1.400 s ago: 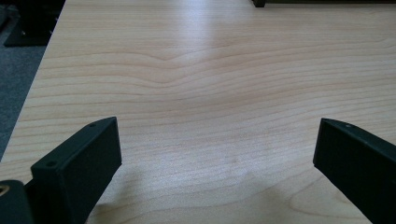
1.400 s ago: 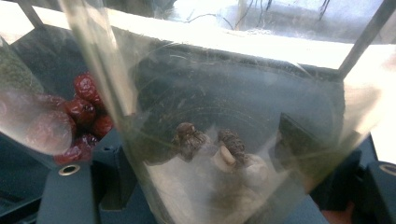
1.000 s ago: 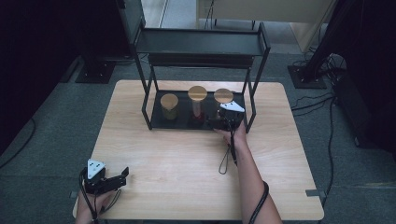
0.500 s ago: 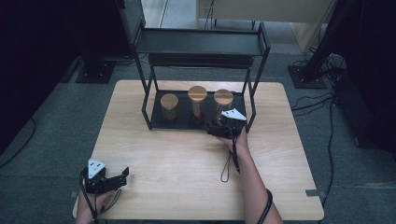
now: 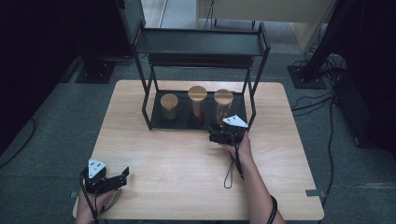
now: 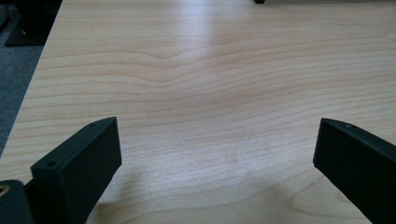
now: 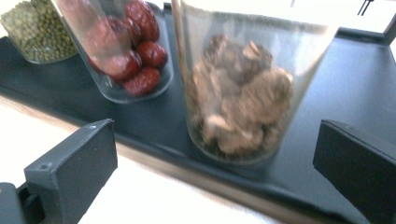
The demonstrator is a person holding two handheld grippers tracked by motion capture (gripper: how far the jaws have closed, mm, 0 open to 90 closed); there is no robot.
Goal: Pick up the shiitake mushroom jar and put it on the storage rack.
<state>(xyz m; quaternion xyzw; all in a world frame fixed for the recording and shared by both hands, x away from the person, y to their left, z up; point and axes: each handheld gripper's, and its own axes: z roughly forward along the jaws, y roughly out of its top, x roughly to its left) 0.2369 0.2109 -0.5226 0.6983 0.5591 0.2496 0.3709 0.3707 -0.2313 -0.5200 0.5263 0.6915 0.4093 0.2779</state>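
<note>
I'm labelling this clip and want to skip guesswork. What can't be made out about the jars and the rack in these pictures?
- Brown-filled jar: right gripper view, lid cut off by the top edge; contents blurred, kind unclear.
- Red-fruit jar: same view, top cut off.
- Green-bean jar: cut by the left corner.
- Rack's bottom shelf, rear part: high view, hidden beneath the top shelf.
- Right gripper: high view, jaws too small and dark to read.

The high view is dim and dark at the edges, with the wooden surface (image 5: 187, 154) lit softly from above. The right gripper view is blurry, and the surface (image 7: 154, 200) there glares white — the nearest jar (image 7: 243, 84) looks smeared. The left gripper view is sharp — soft shadows under the jaws.
</note>
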